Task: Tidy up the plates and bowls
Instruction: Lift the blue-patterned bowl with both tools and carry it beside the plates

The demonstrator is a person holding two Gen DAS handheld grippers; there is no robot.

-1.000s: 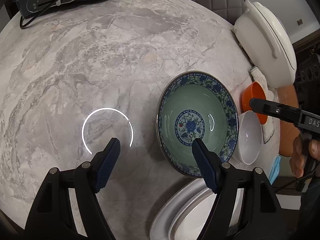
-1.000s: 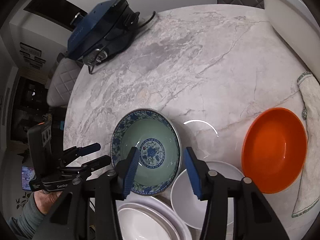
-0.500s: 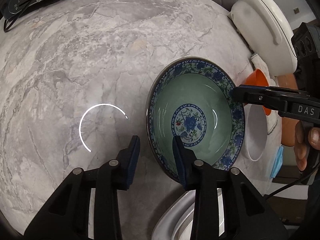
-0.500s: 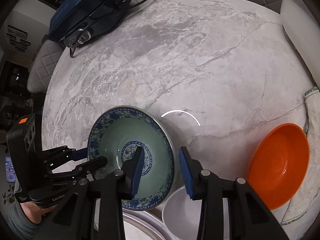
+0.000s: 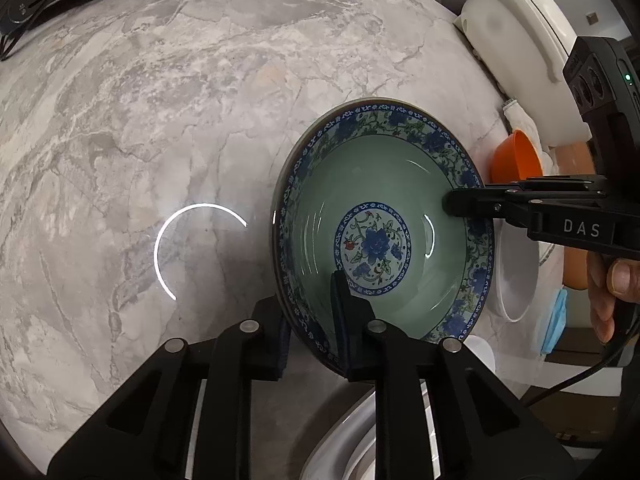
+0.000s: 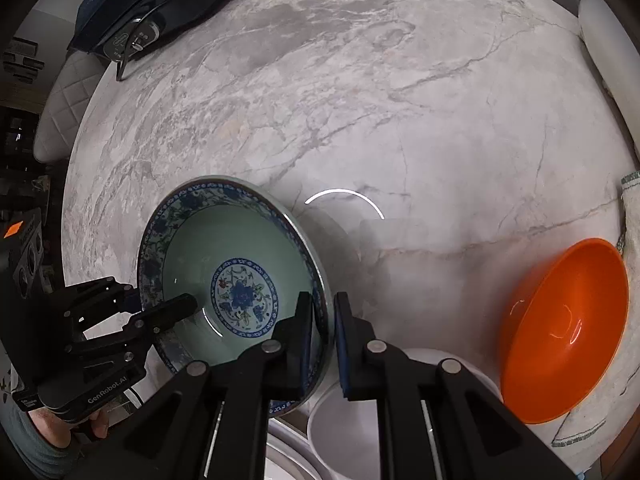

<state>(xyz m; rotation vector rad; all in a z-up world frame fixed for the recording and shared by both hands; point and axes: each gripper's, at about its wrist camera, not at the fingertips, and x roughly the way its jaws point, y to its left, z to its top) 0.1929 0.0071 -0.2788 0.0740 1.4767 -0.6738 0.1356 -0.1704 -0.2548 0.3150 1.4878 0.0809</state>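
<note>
Marble tabletop (image 5: 168, 92), round and grey-veined, carries the crockery at its near edge. At centre stands the patterned bowl (image 5: 380, 220), green inside with a blue floral rim, beside a white bowl (image 6: 352, 432), an orange bowl (image 6: 564, 332) and white plates (image 5: 360, 440).

Your left gripper (image 5: 310, 320) has just been closing; its pads now clamp the bowl's near rim, one finger inside and one outside. Your right gripper (image 6: 322, 320) has likewise just closed and pinches the opposite rim. A second earlier both sets of jaws stood wide above the bowl, clear of it.

With both grips set, the bowl appears ready to be lifted two-handed; keep it level, since each hold is only a thin rim pinch.
</note>
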